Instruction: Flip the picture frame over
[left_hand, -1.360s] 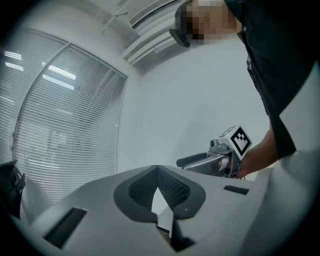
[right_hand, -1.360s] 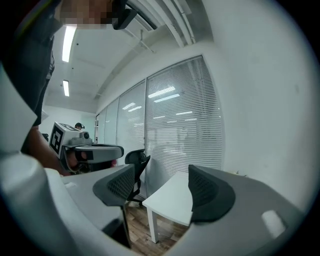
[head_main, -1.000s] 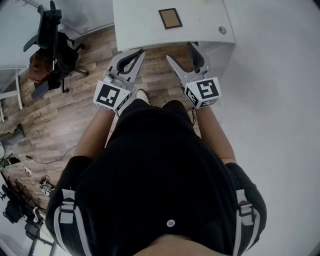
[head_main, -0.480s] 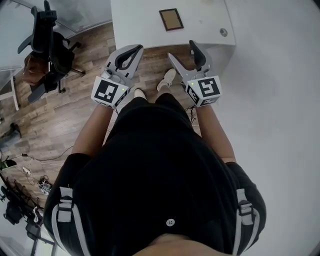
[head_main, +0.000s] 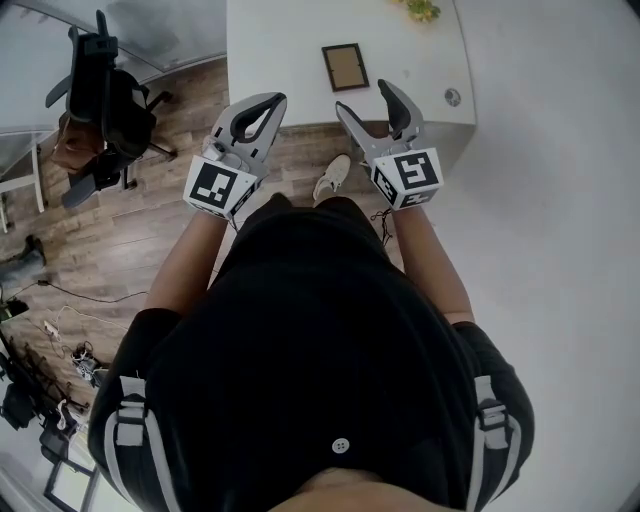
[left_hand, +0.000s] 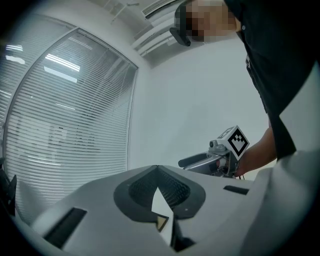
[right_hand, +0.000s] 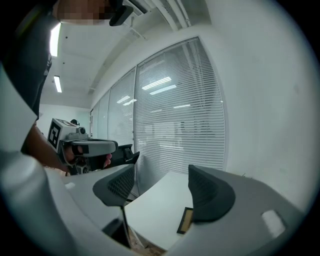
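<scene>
A picture frame (head_main: 345, 66) lies flat on the table (head_main: 270, 50), just beyond the spread right gripper (head_main: 363, 97). The left gripper (head_main: 275, 98) is pinched together and empty. Best bet: reach in low and nip one edge squarely.

Right gripper (right_hand: 162, 192): jaws wide apart, nothing between them. Through the gap is a white table (right_hand: 155, 205), near edge visible, with a strip of wood floor (right_hand: 137, 243) below it. Picture frame (right_hand: 186, 220) lies flat on the table, only its near edge showing, the rest hidden behind the right-hand jaw pad. Left gripper (right_hand: 87, 148) is at frame left, level, marker cube (right_hand: 57, 131) at its rear, fingers (right_hand: 106, 160) on it. Window blinds (right_hand: 175, 130) behind.
</scene>
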